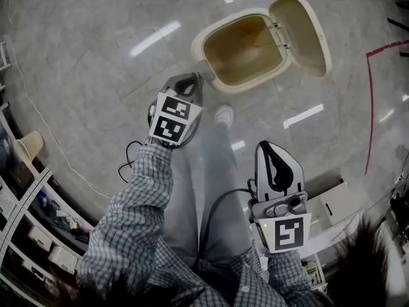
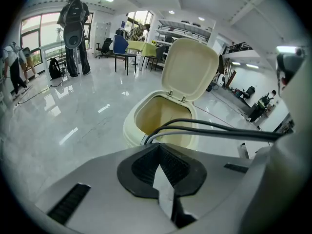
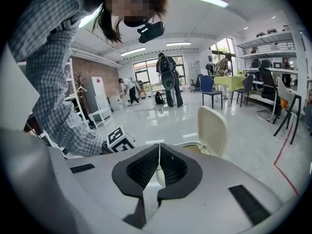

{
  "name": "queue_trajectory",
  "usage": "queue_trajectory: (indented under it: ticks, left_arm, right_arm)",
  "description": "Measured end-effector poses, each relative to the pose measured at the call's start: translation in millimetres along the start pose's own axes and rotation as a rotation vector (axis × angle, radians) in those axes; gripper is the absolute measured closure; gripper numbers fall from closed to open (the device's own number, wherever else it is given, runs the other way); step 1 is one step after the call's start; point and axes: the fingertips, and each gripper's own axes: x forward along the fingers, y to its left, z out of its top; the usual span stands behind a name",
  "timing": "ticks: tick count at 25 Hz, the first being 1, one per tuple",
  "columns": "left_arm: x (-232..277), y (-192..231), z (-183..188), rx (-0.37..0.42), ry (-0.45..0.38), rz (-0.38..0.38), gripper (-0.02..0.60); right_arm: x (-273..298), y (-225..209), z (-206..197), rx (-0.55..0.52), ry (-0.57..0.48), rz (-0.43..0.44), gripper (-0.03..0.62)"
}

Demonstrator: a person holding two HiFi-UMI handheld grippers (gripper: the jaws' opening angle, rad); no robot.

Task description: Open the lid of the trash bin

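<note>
Trash bin (image 1: 199, 43) stands on the grey floor (image 1: 96, 56), its cream lid (image 1: 305, 27) swung up on the hinge. Left hand-held gripper (image 1: 193, 80), jaws together and empty, hovers just beside the bin's near rim. Right hand-held gripper (image 1: 267, 148), jaws likewise together on nothing, sits well apart from the bin.

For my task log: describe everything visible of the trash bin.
The trash bin is cream-coloured and plastic-looking, and it stands upright on the glossy grey floor. Its hinged lid is swung open, standing up behind the opening. The inside looks yellowish and empty. The left gripper hovers near its rim, holding nothing.
</note>
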Motion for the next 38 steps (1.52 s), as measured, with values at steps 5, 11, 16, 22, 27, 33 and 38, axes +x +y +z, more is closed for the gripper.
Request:
queue_trajectory:
  ticks: [5, 11, 16, 22, 27, 33, 38]
  left_arm:
    - [-27, -4, 11, 0.007, -0.02, 0.0, 0.575]
    - [-67, -13, 37, 0.025, -0.061, -0.015, 0.575]
    - [-102, -14, 59, 0.038, -0.091, -0.006, 0.575]
    - [-151, -14, 92, 0.025, -0.159, 0.028, 0.575]
    - [-187, -20, 120, 0.062, -0.232, 0.043, 0.575]
    - [-236, -45, 134, 0.149, -0.272, 0.014, 0.575]
    - [-277, -55, 147, 0.213, -0.319, 0.003, 0.575]
  right_arm:
    - [-7, 7, 20, -0.018, -0.03, -0.011, 0.571]
    - [-21, 15, 47, -0.045, -0.037, -0.038, 0.571]
    - [-34, 23, 79, -0.066, -0.101, -0.047, 0.571]
    - [-55, 31, 104, -0.088, -0.11, -0.072, 0.571]
    - [-66, 35, 124, -0.118, -0.136, -0.084, 0.571]
    - [-85, 43, 152, -0.153, -0.164, -0.106, 0.571]
    - [-100, 43, 167, -0.152, -0.187, -0.154, 0.571]
